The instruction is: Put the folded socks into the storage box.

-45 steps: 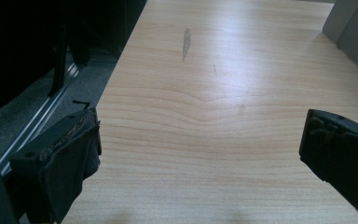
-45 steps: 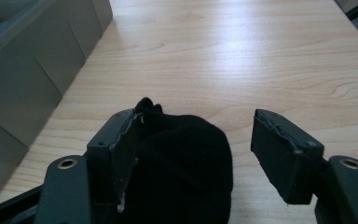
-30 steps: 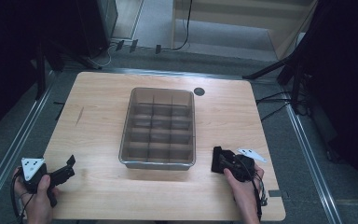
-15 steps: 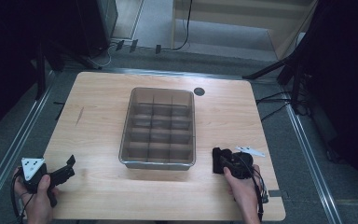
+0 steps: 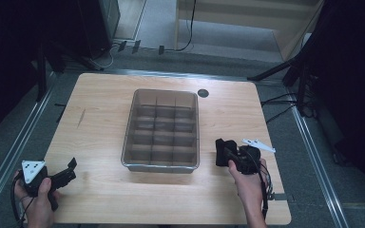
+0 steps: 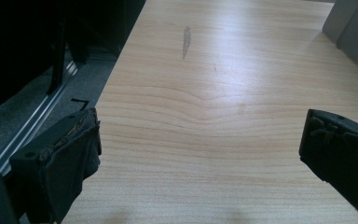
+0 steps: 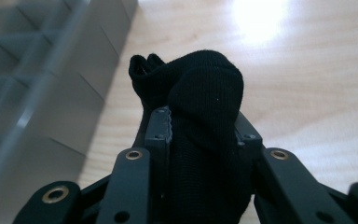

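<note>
The right gripper (image 5: 224,153) has its jaws clamped on a rolled black knit cloth (image 7: 200,107), probably a sock, soft and ribbed, bulging out past the jaw tips; it sits near the table's (image 5: 100,109) front right, just beside the right wall of the divided bin (image 5: 163,124), and the cloth is off the wood or barely above it, I cannot tell which; the step in hand looks like carrying the bundle toward a compartment, so the next move would call for lifting over the wall and lining up with one cell before letting go; the bin is a translucent grey plastic tray, rectangular, split by thin partitions into a grid of small cells, all seemingly bare; the left gripper (image 5: 65,173) rests at the front left corner, jaws spread wide over pale, smooth wood grain, holding nothing.
</note>
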Tool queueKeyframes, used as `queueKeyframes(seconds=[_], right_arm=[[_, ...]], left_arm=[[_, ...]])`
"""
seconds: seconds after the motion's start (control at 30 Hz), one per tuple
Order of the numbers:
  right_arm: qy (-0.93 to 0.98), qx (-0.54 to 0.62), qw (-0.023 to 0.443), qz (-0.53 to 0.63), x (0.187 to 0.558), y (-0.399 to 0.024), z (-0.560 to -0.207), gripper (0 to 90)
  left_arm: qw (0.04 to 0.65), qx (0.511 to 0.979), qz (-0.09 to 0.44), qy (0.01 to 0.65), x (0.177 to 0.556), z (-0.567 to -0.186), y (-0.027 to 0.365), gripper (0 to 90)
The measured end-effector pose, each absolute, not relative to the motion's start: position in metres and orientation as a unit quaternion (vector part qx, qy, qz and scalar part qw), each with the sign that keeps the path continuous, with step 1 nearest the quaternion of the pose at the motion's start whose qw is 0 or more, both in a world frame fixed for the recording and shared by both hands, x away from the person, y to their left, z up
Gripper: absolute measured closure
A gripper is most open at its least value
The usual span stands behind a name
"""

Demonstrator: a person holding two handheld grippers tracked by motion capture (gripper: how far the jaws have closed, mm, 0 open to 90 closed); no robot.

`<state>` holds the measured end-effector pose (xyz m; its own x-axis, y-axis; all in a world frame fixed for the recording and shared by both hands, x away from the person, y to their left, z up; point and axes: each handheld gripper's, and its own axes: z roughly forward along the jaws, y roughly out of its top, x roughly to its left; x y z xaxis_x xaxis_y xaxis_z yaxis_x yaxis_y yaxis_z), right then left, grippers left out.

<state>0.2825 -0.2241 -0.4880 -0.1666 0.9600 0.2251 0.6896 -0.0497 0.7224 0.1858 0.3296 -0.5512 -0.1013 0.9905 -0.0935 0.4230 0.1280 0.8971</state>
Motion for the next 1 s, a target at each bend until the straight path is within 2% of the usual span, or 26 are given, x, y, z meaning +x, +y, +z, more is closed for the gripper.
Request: queueKeyframes(seconds=[0.67, 1.0], right_arm=[[0.671, 0.580, 0.194, 0.419, 0.298, -0.183, -0.433, 66.7], [0.691, 0.553, 0.185, 0.427, 0.307, -0.144, -0.433, 66.5]], left_arm=[[0.387, 0.549, 0.367, 0.644, 0.186, -0.551, 0.330, 0.0], [0.388, 0.550, 0.366, 0.643, 0.185, -0.551, 0.330, 0.0]])
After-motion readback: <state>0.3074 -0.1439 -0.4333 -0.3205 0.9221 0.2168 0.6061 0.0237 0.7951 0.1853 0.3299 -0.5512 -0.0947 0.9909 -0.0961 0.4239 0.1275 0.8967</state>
